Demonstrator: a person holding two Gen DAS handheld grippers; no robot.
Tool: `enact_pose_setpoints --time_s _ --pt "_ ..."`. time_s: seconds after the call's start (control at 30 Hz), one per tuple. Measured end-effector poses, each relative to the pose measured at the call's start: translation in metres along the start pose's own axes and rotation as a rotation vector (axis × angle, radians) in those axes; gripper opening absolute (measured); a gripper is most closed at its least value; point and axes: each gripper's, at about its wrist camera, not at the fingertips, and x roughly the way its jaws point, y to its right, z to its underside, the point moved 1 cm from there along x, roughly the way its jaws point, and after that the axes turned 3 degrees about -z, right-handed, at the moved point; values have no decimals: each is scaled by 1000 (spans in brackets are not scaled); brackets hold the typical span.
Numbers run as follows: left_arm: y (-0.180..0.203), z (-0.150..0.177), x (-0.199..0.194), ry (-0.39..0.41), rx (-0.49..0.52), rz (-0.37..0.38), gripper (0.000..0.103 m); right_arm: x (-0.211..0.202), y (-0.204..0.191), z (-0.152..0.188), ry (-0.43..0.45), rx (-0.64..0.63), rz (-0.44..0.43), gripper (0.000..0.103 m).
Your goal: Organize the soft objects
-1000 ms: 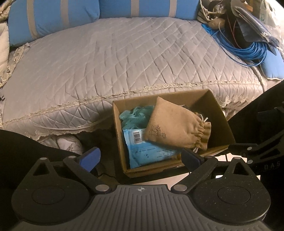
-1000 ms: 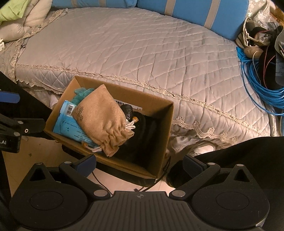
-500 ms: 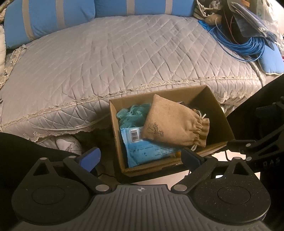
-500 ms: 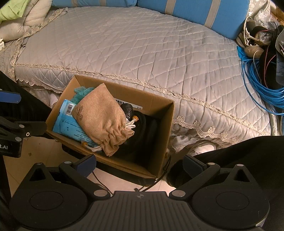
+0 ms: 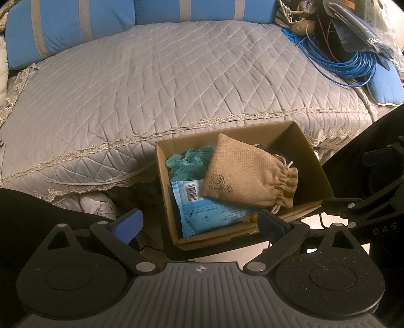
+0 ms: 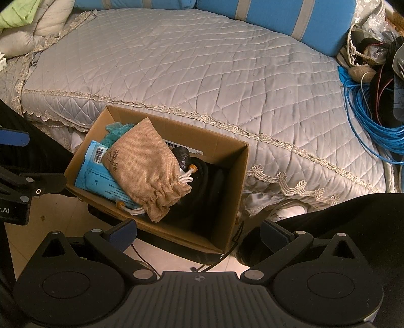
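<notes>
A cardboard box (image 5: 314, 166) (image 6: 238, 184) sits on the floor against the bed's front edge. On top inside it lies a tan drawstring pouch (image 5: 248, 175) (image 6: 145, 170), over a blue wet-wipes pack (image 5: 204, 217) (image 6: 97, 174), a teal mesh sponge (image 5: 188, 161) (image 6: 116, 131) and a dark black item (image 6: 202, 186). My left gripper (image 5: 200, 224) hangs open just in front of the box with nothing in it. The right gripper (image 6: 199, 233) is also open and holds nothing, near the box's front right corner.
The grey quilted bed (image 5: 164, 83) (image 6: 197, 68) fills the background, with blue striped pillows (image 5: 68, 25) (image 6: 277, 17) at its back. A coil of blue cable (image 5: 348, 65) (image 6: 373, 118) and clutter lie at the right. A white shoe (image 5: 99, 205) lies under the bed edge.
Both views shifted slightly; the box sits a little lower and to the right in the left wrist view. Both grippers stay open and the box's contents have not moved.
</notes>
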Motion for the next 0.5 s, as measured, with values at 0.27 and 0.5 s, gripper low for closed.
enact_pose_setpoints --time_s 0.27,0.5 --pt "1 0 0 1 0 1 99 0 0 0 0 -2 1 103" --pt "1 0 0 2 0 -3 99 0 -1 0 0 -1 2 103"
